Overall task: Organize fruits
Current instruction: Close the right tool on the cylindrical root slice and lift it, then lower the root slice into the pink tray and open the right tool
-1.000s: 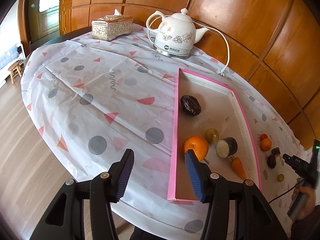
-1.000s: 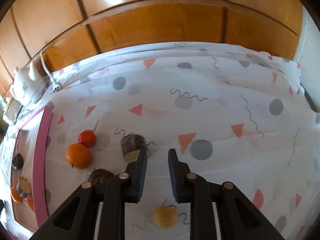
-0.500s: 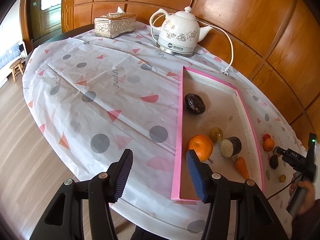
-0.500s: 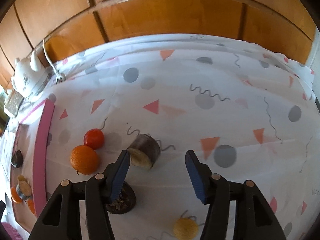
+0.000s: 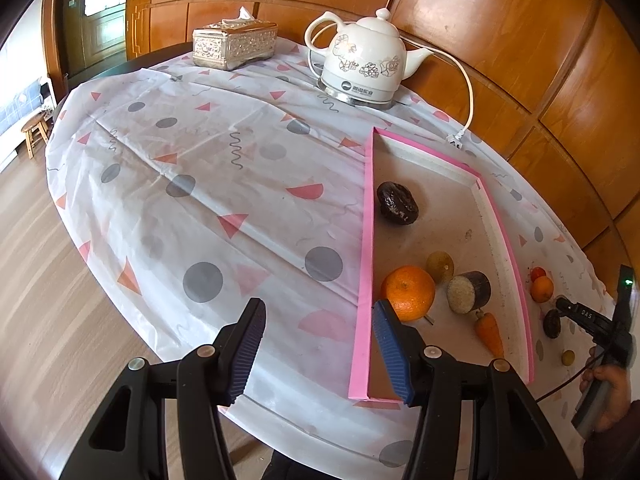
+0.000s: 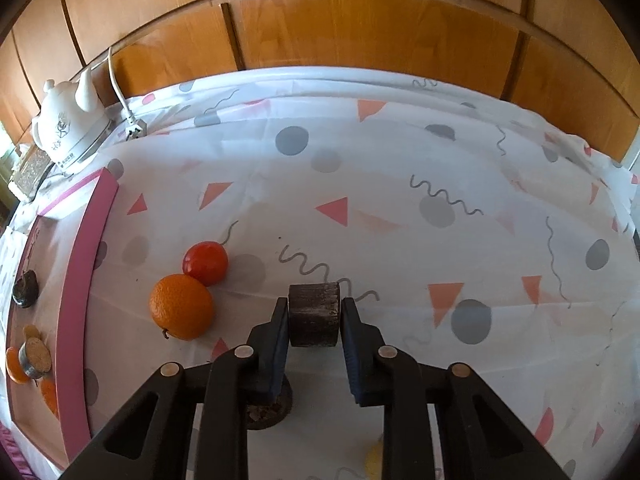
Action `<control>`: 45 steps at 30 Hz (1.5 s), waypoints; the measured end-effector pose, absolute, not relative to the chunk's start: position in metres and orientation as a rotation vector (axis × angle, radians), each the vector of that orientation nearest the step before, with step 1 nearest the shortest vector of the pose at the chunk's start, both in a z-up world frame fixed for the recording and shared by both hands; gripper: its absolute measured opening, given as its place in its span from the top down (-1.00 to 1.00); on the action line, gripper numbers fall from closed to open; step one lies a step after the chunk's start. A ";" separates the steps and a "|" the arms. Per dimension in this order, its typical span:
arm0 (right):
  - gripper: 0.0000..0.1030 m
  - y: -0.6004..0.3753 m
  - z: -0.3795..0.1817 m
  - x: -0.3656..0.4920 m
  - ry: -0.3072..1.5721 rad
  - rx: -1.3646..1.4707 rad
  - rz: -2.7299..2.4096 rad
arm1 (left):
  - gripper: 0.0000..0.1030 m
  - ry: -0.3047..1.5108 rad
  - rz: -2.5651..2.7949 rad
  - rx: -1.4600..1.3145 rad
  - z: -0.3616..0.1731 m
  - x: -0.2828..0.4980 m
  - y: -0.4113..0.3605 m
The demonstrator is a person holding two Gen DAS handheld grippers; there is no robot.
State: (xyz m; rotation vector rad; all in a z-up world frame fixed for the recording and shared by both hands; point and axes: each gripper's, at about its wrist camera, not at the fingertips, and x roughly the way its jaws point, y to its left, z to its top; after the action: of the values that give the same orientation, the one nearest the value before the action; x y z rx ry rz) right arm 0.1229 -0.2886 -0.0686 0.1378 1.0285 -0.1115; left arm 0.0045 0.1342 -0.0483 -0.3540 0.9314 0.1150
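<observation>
My right gripper (image 6: 314, 308) is shut on a dark brown cut cylinder (image 6: 314, 314), its pads pressing both flat sides just above the tablecloth. To its left lie an orange (image 6: 182, 306) and a red fruit (image 6: 205, 263), touching each other. A dark fruit (image 6: 272, 412) sits partly hidden under the left finger, and a yellow fruit (image 6: 374, 460) shows between the arms. My left gripper (image 5: 318, 308) hangs open and empty over the near end of the pink-rimmed tray (image 5: 362, 280). The tray holds an orange (image 5: 408, 292), a dark fruit (image 5: 397, 203), a carrot (image 5: 490, 332) and a cut cylinder (image 5: 468, 292).
A white kettle (image 5: 364, 64) with its cord and a tissue box (image 5: 234, 44) stand at the far side of the round table. Wood panelling curves close behind the table. A hand (image 5: 608, 384) holds the right gripper at the right edge of the left wrist view.
The right gripper spread its jaws, moved over the brown cylinder and shut on it; the cylinder now stands square between the pads. The left gripper stayed put.
</observation>
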 end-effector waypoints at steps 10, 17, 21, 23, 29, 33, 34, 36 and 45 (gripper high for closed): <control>0.53 -0.282 -0.027 0.109 0.921 0.162 -0.066 | -0.10 0.915 0.131 -0.369 -0.046 0.001 0.140; 0.53 -0.234 -0.015 0.102 0.900 0.118 0.073 | -0.14 0.903 0.146 -0.385 -0.044 -0.003 0.146; 0.53 -0.208 -0.015 0.098 0.911 0.094 0.142 | -0.14 0.899 0.153 -0.396 -0.044 -0.005 0.149; 0.53 -0.195 -0.015 0.095 0.915 0.085 0.180 | -0.14 0.897 0.157 -0.403 -0.044 -0.006 0.150; 0.53 -0.153 -0.009 0.091 0.918 0.048 0.294 | -0.14 0.901 0.166 -0.425 -0.046 -0.007 0.155; 0.53 -0.123 -0.010 0.090 0.930 0.002 0.367 | -0.14 0.903 0.170 -0.436 -0.047 -0.007 0.158; 0.53 -0.117 -0.010 0.090 0.934 -0.008 0.383 | -0.14 0.904 0.172 -0.439 -0.048 -0.008 0.158; 0.53 -0.100 -0.013 0.089 0.940 -0.039 0.417 | -0.14 0.906 0.177 -0.447 -0.049 -0.008 0.160; 0.53 -0.054 -0.033 0.100 0.985 -0.140 0.476 | -0.14 0.918 0.186 -0.456 -0.055 -0.007 0.164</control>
State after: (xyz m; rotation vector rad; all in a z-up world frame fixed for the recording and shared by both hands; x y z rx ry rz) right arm 0.0999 -0.0537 -0.0328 -0.1405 0.9852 0.4760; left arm -0.0065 0.1640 -0.0551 -0.4563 0.9182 0.1860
